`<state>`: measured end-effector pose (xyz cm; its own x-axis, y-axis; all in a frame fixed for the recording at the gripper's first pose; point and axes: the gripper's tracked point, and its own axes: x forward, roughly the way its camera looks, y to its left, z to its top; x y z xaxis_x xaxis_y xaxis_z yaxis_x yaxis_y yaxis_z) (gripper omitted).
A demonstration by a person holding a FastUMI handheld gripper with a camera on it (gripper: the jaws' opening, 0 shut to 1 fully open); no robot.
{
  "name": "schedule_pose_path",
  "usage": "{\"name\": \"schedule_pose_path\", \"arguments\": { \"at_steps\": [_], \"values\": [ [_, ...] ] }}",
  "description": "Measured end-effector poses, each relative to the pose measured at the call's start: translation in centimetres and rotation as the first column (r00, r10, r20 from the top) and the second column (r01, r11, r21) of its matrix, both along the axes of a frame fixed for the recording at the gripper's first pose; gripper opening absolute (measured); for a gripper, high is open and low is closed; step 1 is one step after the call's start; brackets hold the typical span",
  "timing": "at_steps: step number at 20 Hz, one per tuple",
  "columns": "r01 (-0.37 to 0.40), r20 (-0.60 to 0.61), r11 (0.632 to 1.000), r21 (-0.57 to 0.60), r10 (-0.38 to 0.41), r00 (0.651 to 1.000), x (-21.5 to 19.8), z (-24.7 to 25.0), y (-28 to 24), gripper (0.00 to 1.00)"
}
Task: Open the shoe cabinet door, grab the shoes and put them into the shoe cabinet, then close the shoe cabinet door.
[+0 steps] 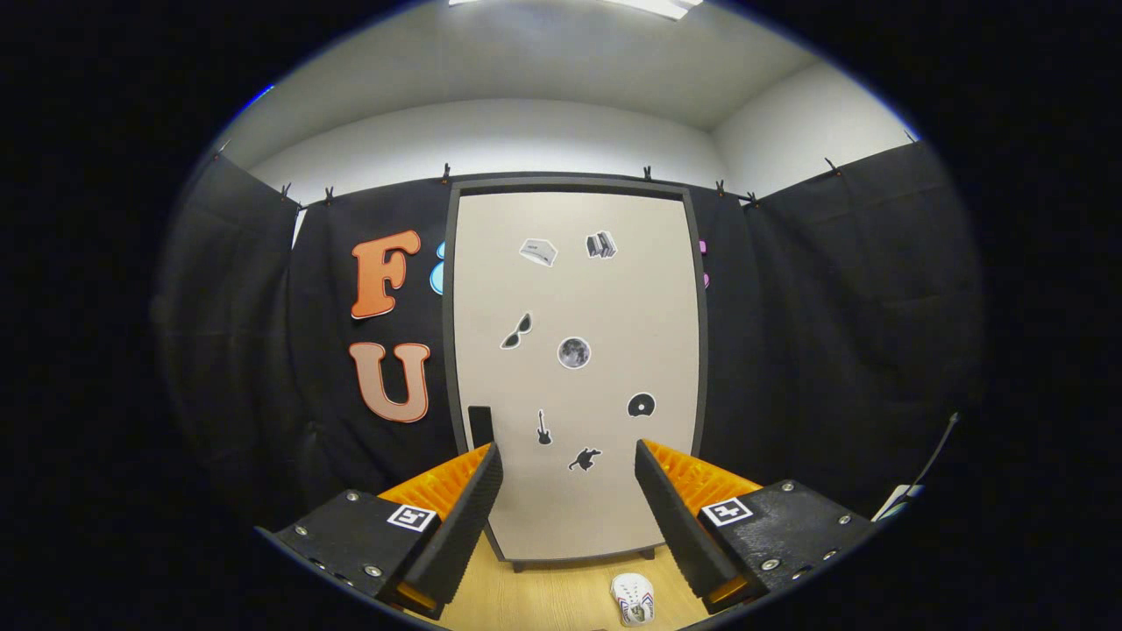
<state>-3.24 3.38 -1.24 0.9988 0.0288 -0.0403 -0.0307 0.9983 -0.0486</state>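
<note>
A booth hung with black cloth (815,333) on clips, white walls and ceiling above it, and a pale wooden floor (561,596) below. Against the back cloth stands the shoe cabinet (574,368), tall and upright on short dark feet, with a dark frame around a beige door. The door (614,307) is closed and dotted with small stickers: sunglasses, a moon, a guitar, a disc and others. A dark vertical handle (480,427) sits on the door's left side, low down, just above the tip of the left finger. The gripper (568,478) faces the door head-on with its fingers wide apart, holding nothing; the door's lower part shows between them. A white shoe (633,599) with coloured stripes lies on the floor in front of the cabinet, just beside the right finger. Nothing stands between the fingers and the door.
</note>
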Motion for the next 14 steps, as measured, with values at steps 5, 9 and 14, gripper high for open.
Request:
{"name": "schedule_pose_path", "arguments": {
  "at_steps": [5,9,14],
  "values": [
    [-0.015,-0.027,0.999,-0.031,0.015,1.0,1.3,-1.9,1.8,0.95],
    [-0.041,-0.052,0.998,-0.044,0.039,0.998,2.8,-3.8,3.9,0.95],
    [-0.071,-0.081,0.994,-0.08,0.064,0.995,5.6,-6.5,6.5,0.95]
  ]
}}
